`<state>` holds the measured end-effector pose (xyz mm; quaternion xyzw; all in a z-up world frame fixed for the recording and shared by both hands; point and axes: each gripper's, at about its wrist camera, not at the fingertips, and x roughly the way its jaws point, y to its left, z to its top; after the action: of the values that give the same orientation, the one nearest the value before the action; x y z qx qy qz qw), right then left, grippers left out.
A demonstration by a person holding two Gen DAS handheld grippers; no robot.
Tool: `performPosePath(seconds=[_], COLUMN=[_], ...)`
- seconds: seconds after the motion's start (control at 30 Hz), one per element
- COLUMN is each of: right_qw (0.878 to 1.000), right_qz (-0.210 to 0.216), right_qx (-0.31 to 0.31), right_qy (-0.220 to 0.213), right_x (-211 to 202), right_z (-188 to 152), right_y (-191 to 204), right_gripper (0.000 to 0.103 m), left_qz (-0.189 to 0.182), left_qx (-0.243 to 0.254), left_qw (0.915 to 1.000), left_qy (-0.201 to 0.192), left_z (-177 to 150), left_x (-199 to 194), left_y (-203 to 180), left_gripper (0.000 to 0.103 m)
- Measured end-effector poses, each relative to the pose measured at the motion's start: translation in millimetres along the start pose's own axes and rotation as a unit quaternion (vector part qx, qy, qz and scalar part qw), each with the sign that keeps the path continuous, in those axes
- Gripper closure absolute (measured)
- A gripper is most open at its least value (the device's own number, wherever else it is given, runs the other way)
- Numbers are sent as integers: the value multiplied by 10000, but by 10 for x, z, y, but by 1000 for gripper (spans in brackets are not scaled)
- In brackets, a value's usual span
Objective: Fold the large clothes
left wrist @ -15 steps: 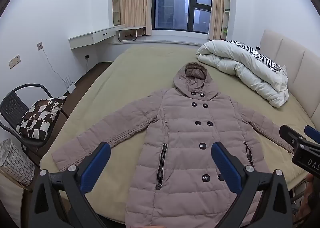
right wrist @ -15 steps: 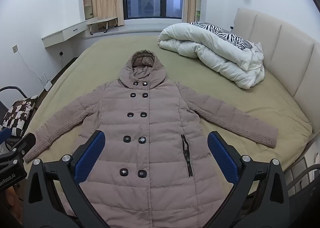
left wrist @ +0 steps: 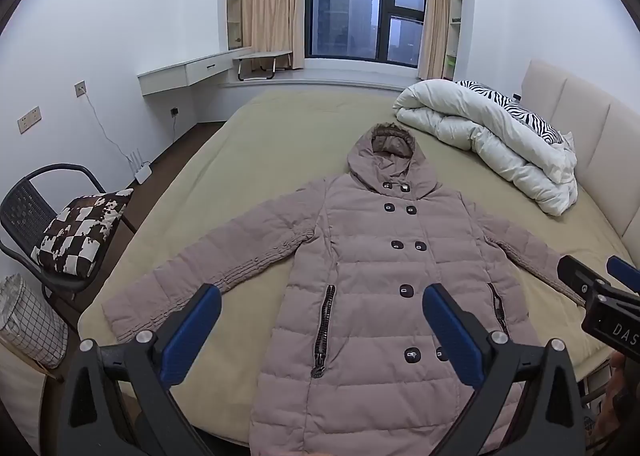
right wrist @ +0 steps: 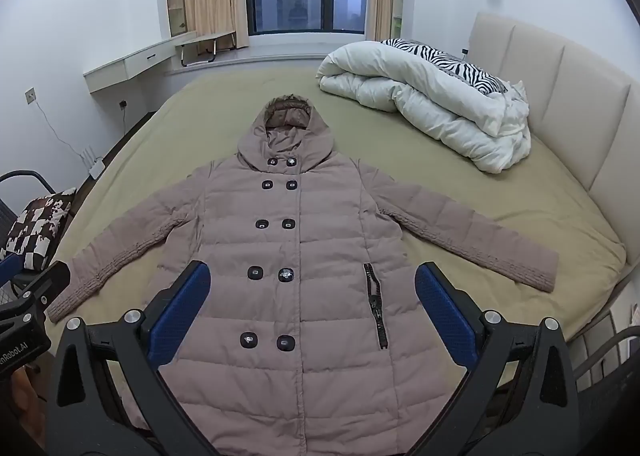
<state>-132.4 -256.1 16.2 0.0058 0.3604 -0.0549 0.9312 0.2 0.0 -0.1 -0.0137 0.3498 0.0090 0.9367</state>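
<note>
A long taupe quilted hooded coat lies flat and face up on the bed, both sleeves spread out, hood pointing toward the window. My left gripper hovers above its lower left part, blue pads wide apart, nothing between them. Over the lower front of the coat my right gripper stands open too, holding nothing. The right gripper's tip also shows at the right edge of the left wrist view, and the left gripper's tip at the left edge of the right wrist view.
The bed has an olive sheet and a beige padded headboard on the right. A rolled white duvet with a zebra pillow lies at the far right. A chair with a checked cushion and a wire basket stand left.
</note>
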Motion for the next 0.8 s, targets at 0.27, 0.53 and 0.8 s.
performPosePath(seconds=[0.27,0.53,0.8], right_qw=[10000,10000,10000], right_qz=[0,-3,6], right_qx=[-6,-8,-8], right_qy=[34,45,57], right_x=[35,30,30], right_z=[-22,-64,-54], right_y=[-3,1,-3], right_gripper=[0,0,0], left_qz=[-17,-18,-13], left_qx=[-1,-8,-8], left_qw=[10000,10000,10000], left_qy=[3,3,2], left_z=[0,0,0], left_x=[2,2,2], left_y=[1,3,2], left_gripper=[0,0,0])
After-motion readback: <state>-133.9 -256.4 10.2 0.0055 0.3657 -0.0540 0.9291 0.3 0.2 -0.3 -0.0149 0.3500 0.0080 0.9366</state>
